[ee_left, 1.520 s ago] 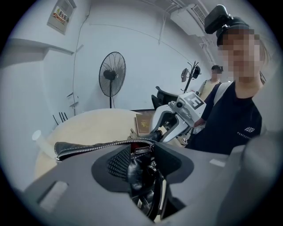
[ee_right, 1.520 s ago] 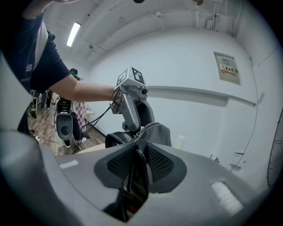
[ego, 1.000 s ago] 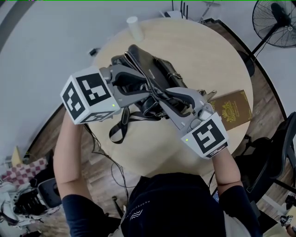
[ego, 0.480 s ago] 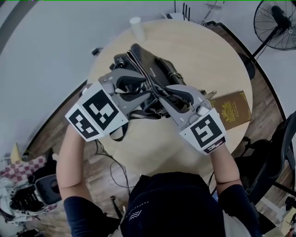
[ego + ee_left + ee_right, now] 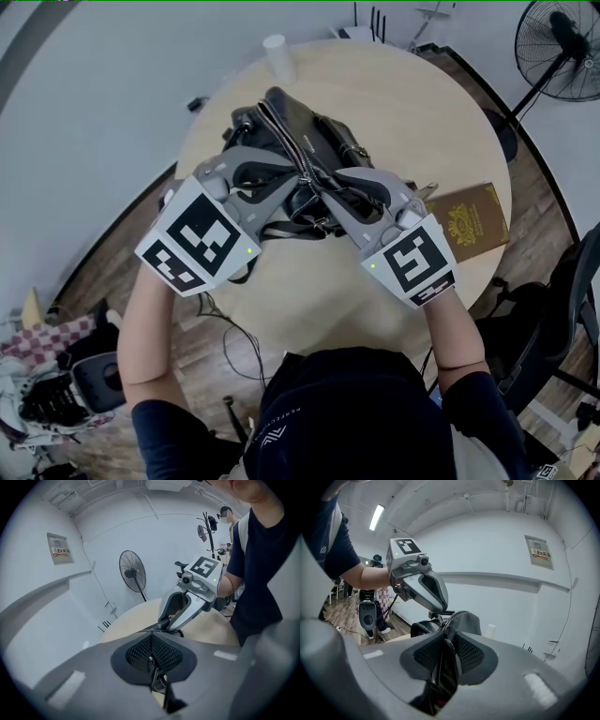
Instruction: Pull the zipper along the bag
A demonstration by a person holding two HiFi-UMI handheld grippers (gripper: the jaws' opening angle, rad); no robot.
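The black leather handbag (image 5: 298,114) is lying on the far left part of the round pale wooden table (image 5: 422,103). The left gripper (image 5: 302,180), jaws just closing, is pinching the thin metal zipper pull (image 5: 152,662). The right gripper (image 5: 330,190) is clamping the bag's zippered edge just beside it.

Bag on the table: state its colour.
The bag is black; it shows best in the head view.

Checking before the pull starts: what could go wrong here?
The left gripper has just closed its jaws on only the thin zipper pull; it may slip out. The right gripper pinches just the edge of the bag, so the bag could slide on the table and knock the cup.
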